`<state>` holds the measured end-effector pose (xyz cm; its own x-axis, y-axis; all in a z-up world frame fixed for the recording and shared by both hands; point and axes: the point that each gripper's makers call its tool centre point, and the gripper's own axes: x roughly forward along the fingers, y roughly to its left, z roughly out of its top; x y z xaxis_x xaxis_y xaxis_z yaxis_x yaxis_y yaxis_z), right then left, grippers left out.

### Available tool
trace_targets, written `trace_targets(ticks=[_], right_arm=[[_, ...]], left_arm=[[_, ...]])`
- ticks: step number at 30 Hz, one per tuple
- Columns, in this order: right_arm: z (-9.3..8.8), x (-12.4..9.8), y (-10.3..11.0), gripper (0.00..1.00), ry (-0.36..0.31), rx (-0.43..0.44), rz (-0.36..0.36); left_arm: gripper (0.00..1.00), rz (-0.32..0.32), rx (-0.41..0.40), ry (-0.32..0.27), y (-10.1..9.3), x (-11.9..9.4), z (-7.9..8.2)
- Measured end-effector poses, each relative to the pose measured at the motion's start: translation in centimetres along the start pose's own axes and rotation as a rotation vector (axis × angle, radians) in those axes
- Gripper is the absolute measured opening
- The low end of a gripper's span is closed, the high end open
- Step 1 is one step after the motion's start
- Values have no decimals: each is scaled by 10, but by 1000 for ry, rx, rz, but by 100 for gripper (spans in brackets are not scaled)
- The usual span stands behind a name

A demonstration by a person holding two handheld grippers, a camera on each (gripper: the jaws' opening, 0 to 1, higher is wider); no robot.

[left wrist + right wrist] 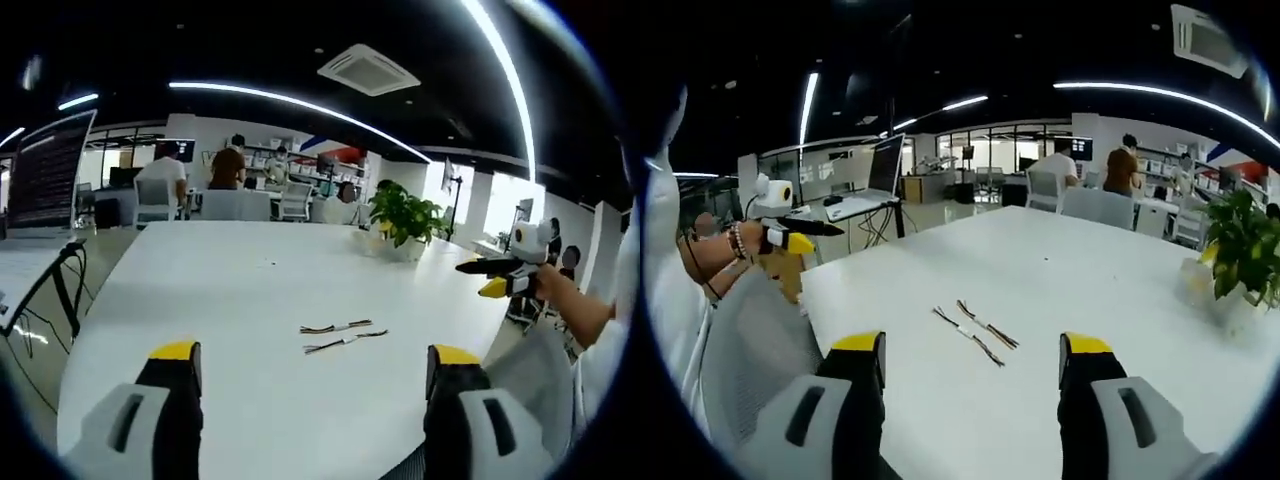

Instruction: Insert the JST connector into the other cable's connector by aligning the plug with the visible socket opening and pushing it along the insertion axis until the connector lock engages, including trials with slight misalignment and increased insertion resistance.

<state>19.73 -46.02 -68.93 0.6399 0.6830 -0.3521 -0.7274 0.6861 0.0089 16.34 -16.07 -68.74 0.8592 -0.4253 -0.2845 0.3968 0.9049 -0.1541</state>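
While both claws hover over the smooth white desk (250, 290), the two cables lie untouched on its glossy top, side by side and nearly parallel, close but apart. In the left gripper view the upper cable (336, 327) and the lower cable (345, 341) sit at about one o'clock from the gap between the jaws of the left claw (315, 360); they are thin, dark, multi-strand wires, each with a small pale connector block near its middle, too small to make out the socket opening. The left claw is spread wide, its black jaws capped with yellow tips and backed by grey plastic housings, gripping nothing.

In the right gripper view the same pair shows as slanted lines, the cable on the left (968, 336) and the cable on the right (987, 324), lying at twelve o'clock ahead of the right claw (972, 345), which is equally wide apart and empty.

The left gripper view catches the other claw (492, 277) at three o'clock, held by a hand (560, 290), plus a leafy potted plant (405, 215) at one o'clock. The right gripper view instead shows the other claw (790, 233) at nine o'clock and an open laptop (875, 180) at eleven o'clock.
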Motion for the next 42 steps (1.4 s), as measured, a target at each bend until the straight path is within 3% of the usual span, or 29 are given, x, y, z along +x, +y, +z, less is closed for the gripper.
trace_targets(ticks=[7,9,11,15,20,23,26,29,32,36,39,42], right_arm=[[-12,-10,5,69,-24,-15,-36],[-12,-13,6,71,-62,-6,-55],[-17,-16,7,72,-74,20,-71],[-36,-17,9,72,-43,35,-98],[-45,-14,32,77,-76,142,-38],[-52,-10,38,76,-66,141,-47],[-59,-4,47,75,-41,131,-35],[-67,-3,45,73,-10,94,-54],[-70,-2,45,74,-12,177,-39],[-75,0,45,73,9,192,-45],[-89,2,49,74,83,253,-24],[-84,1,48,75,53,255,-30]], left_arm=[[89,28,-43,-28,-4,-11,-14],[88,42,-28,13,-5,-13,-26],[88,45,-25,17,-8,-14,-33],[88,32,-36,46,-18,-16,-49],[85,51,-64,69,-19,-19,-66],[84,58,-73,82,-20,-19,-74],[81,83,-122,14,-10,-20,-65],[83,107,-156,42,-2,-18,-76],[86,124,-203,-10,7,-16,-73],[87,109,-221,12,5,-14,-77],[83,105,-196,-32,6,-14,-70],[78,119,-185,-30,6,-16,-70]])
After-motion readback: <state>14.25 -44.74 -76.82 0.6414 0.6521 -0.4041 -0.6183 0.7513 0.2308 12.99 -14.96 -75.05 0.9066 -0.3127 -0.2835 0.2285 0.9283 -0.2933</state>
